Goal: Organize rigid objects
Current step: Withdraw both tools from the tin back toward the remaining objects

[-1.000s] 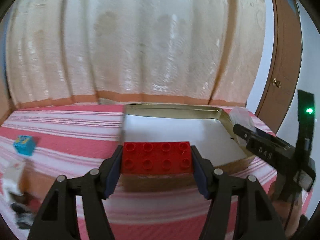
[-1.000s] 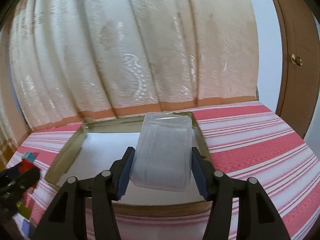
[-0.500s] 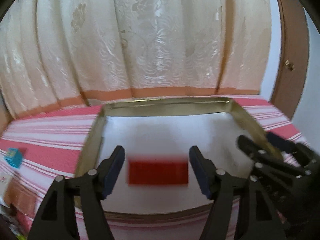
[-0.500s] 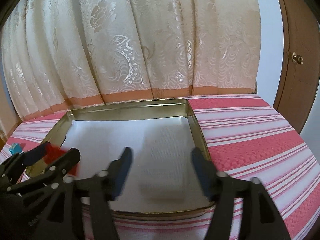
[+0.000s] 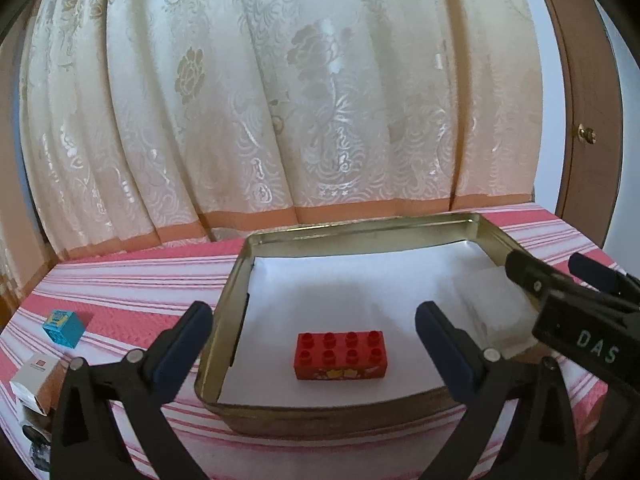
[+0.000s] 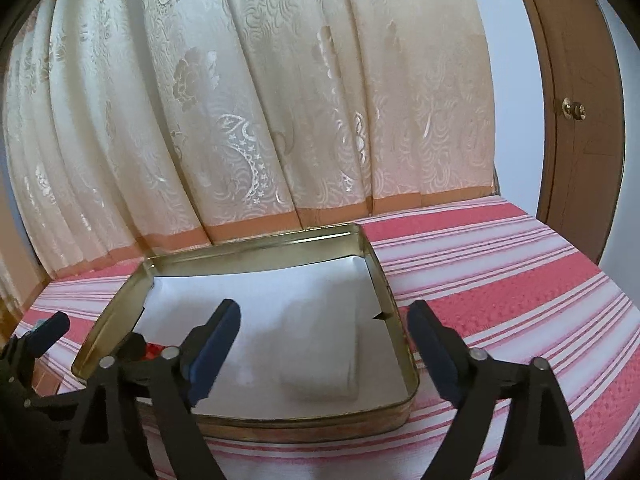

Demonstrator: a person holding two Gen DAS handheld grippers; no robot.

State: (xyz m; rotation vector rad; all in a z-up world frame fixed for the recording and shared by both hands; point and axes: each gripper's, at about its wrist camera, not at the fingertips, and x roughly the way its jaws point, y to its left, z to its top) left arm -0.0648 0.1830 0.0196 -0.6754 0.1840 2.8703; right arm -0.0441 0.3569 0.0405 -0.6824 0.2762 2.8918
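A gold metal tin (image 5: 232, 300) (image 6: 400, 344) lined with white paper sits on the striped red cloth. A red studded brick (image 5: 341, 355) lies flat on the paper near the tin's front. My left gripper (image 5: 314, 332) hovers over it, its jaws opening wide and touching nothing. A clear plastic case (image 6: 320, 352) (image 5: 494, 312) rests on the paper at the tin's right side. Above that case my right gripper (image 6: 322, 330) has its jaws opening, pads clear of it. In the right wrist view the brick (image 6: 154, 349) shows only as a red sliver behind the left gripper.
On the cloth left of the tin sit a small teal cube (image 5: 63, 327) and a white box (image 5: 38, 378). A cream curtain (image 5: 280, 100) hangs right behind the table. A brown door (image 6: 576, 100) stands at the right. Bare striped cloth (image 6: 500, 280) stretches right of the tin.
Both grippers let go: the red brick dropped from the left jaws onto the tin's paper, and the clear case dropped from the right jaws into the tin. Both jaws spread wider.
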